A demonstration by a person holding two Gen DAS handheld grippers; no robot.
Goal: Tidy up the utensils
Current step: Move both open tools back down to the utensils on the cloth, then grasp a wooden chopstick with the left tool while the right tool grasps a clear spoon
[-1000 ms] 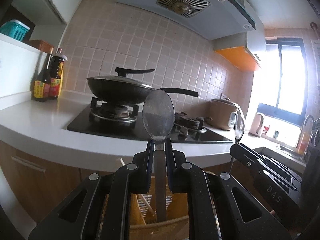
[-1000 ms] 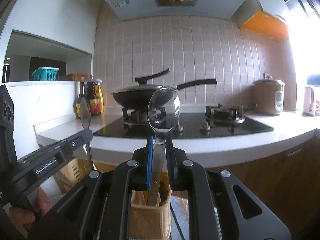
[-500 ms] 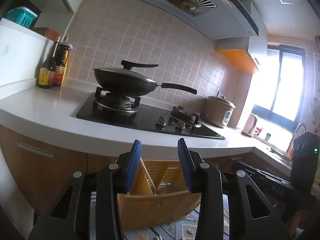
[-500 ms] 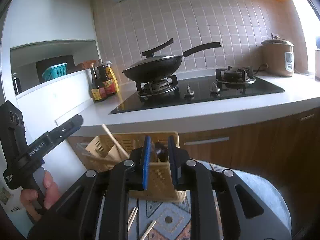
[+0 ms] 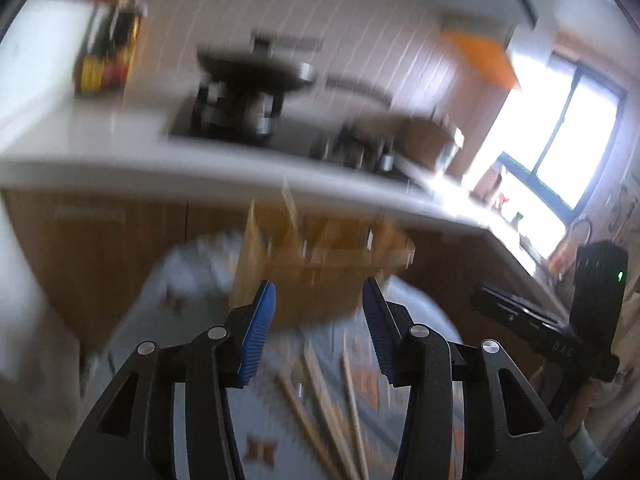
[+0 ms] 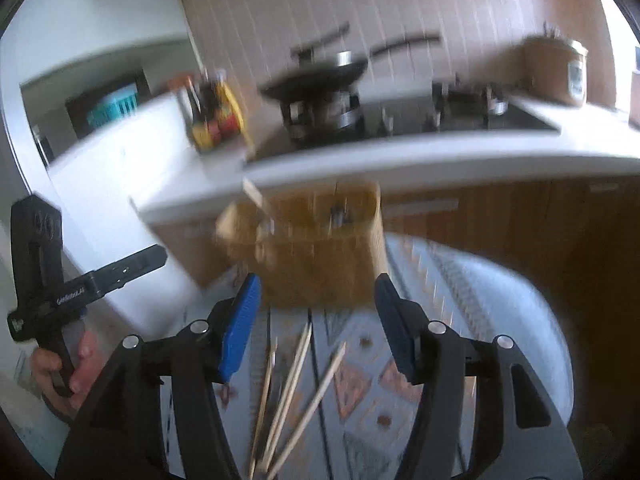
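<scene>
My left gripper (image 5: pixel 318 328) and my right gripper (image 6: pixel 316 324) both have their jaws apart, and they have just been opening wider. Nothing is between the blue ridged pads (image 5: pixel 256 340) of either one.

The yellow basket (image 6: pixel 316 264) is my landmark. It is a plastic box with slotted walls, and it sits on a cloth with orange and grey shapes (image 6: pixel 460 304). A few thin sticks poke up out of it, but the picture is too blurry to tell what else is inside.

Just in front of the basket, loose wooden chopsticks (image 6: pixel 292 384) lie on the cloth, fanned out, long and pale.

Behind and above the basket runs a white counter edge (image 6: pixel 400 160). On it sits a black pan with a lid (image 6: pixel 320 80), dark sauce bottles (image 6: pixel 212 120) to its left and a brown rice cooker (image 6: pixel 556 72) far right.

Brown wooden cupboard doors (image 5: pixel 120 240) stand behind the basket.
</scene>
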